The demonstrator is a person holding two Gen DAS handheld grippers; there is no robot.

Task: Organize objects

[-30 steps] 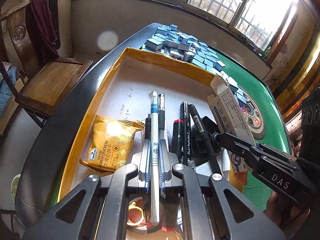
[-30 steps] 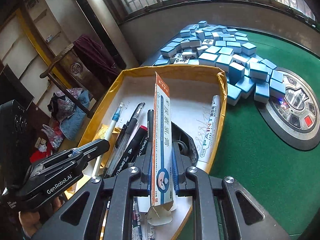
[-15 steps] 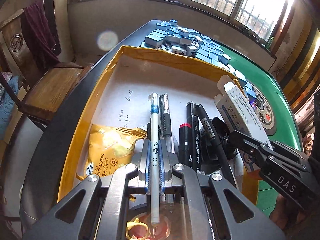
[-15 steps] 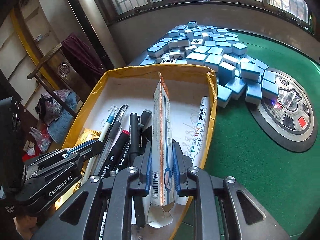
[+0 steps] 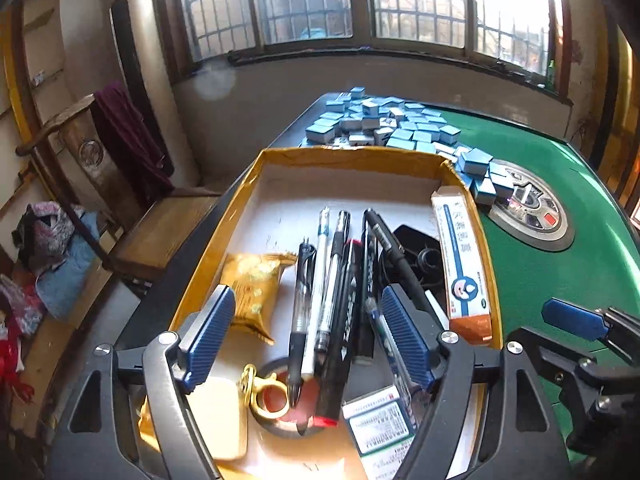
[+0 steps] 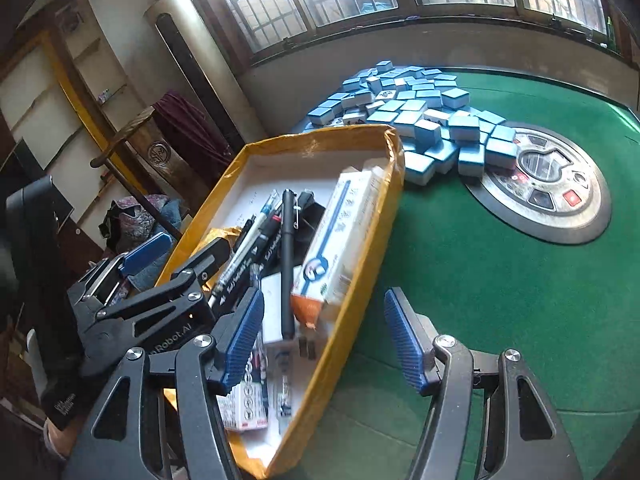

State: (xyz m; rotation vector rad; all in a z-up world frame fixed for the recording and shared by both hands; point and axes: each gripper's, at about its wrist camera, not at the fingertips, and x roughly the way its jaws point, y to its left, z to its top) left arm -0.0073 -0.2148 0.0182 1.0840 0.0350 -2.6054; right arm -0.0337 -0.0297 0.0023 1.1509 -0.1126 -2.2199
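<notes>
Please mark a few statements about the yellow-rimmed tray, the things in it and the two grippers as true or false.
1. The long white-and-orange carton lies inside the yellow-rimmed cardboard tray. True.
2. The right gripper clamps that carton. False: its jaws are opening with nothing between the pads.
3. The blue-backed mahjong tiles are piled on the green felt table beyond the tray. True.
4. The left gripper holds the white pen. False: its jaws are opening and the pen lies free among the other pens.
5. The gold snack packet sits on the felt. False: it is in the tray.
</notes>
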